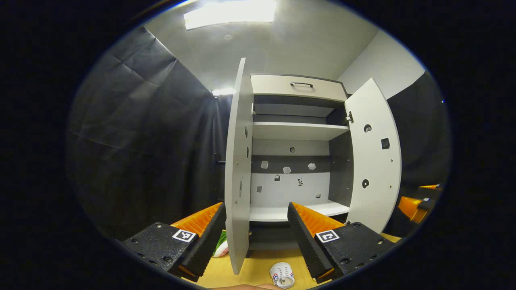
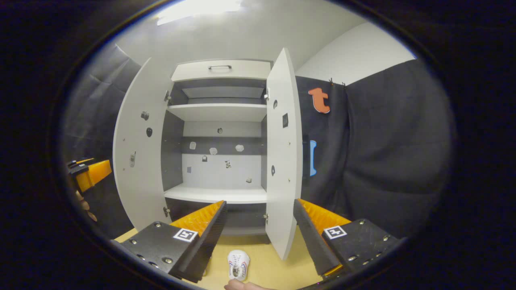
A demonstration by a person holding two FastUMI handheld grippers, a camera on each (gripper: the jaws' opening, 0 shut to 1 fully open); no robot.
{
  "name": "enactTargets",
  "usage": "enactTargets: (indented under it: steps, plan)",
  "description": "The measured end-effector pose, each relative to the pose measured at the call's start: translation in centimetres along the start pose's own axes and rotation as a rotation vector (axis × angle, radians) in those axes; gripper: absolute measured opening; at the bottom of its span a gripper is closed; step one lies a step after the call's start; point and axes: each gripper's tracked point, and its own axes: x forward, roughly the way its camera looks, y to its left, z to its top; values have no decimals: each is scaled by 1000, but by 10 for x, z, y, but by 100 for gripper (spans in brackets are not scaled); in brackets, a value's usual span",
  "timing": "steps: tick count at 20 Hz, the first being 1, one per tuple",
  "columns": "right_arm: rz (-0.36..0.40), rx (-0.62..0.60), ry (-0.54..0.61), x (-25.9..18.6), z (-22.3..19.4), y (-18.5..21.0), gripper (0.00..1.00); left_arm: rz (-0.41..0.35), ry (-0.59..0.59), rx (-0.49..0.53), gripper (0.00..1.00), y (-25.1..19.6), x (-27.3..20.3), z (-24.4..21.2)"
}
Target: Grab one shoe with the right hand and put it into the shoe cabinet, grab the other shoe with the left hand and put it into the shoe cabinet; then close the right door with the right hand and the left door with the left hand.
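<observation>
**Both shoes on the floor, doors in the way**

Left gripper (image 1: 254, 237): jaws wide apart, empty. Its green-trimmed shoe (image 1: 221, 245) lies half hidden behind the left door (image 1: 238, 169), whose edge could snag the reach. The white shoe (image 2: 238, 264) sits on the floor before the shoe cabinet (image 2: 219, 193). Right gripper (image 2: 258, 235) is equally open, empty; the right door (image 2: 284, 153) may catch its swing

We are seeing a wooden floor (image 2: 262, 270) carrying the open cabinet (image 2: 219, 195), whose shelves are lying bare. One white shoe (image 2: 238, 264) is lying on the floor before it; another shoe (image 1: 221, 245) is peeking from behind the left door (image 1: 238, 169).
</observation>
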Motion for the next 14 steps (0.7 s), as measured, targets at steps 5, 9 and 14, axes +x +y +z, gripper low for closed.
enactTargets:
  steps: [5, 9, 14]
  plan:
    - [31, 39, 105, 33, -61, 0, 98, -9, 10, 0, 93, -2, 2, -13]
    - [80, 31, 131, 49, -111, 22, 98, -28, 23, 3, 93, -6, -1, -36]
    - [130, 20, 314, 61, -236, 58, 98, -83, 54, 7, 93, -22, -16, -68]
